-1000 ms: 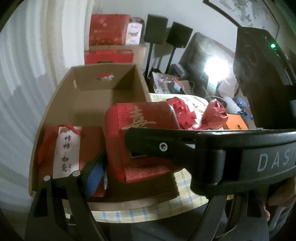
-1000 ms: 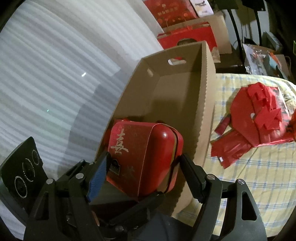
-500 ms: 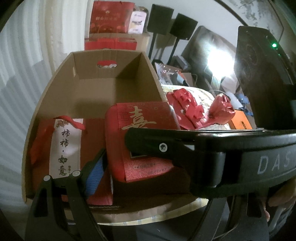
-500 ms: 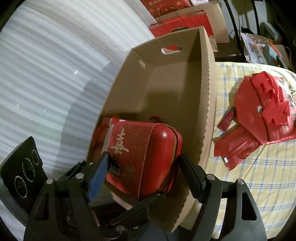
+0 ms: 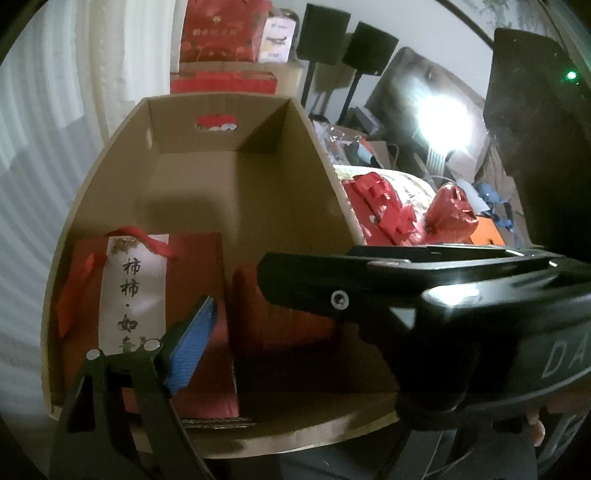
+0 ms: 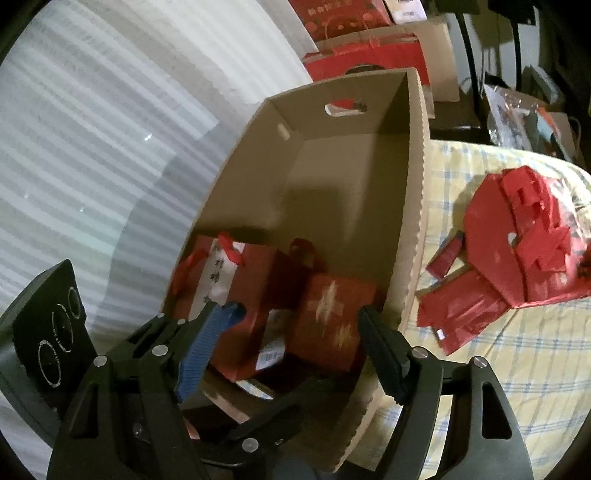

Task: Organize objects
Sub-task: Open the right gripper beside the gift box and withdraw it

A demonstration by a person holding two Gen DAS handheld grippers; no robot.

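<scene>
An open cardboard box (image 5: 236, 122) (image 6: 413, 206) stands on the checked cloth. Inside its near end a red gift bag (image 5: 140, 295) (image 6: 236, 280) with a white label lies at the left. A red tin (image 5: 288, 317) (image 6: 332, 317) lies blurred beside it at the right. My right gripper (image 6: 291, 343) hangs open over the box's near end, above the tin, holding nothing. My left gripper (image 5: 255, 306) is open too, its blue pad (image 5: 192, 339) by the bag and its other finger (image 5: 332, 284) across the tin.
Red paper cut-outs (image 6: 513, 254) (image 5: 380, 206) and a crumpled red bag (image 5: 452, 212) lie on the checked cloth (image 6: 517, 369) right of the box. Red gift bags (image 5: 221, 33) and speakers on stands (image 5: 321, 29) stand behind. A white curtain (image 6: 92, 129) hangs at the left.
The red tin was held between both grippers' fingers above the box edge. Now both grippers have opened and the tin has dropped into the box beside the gift bag.
</scene>
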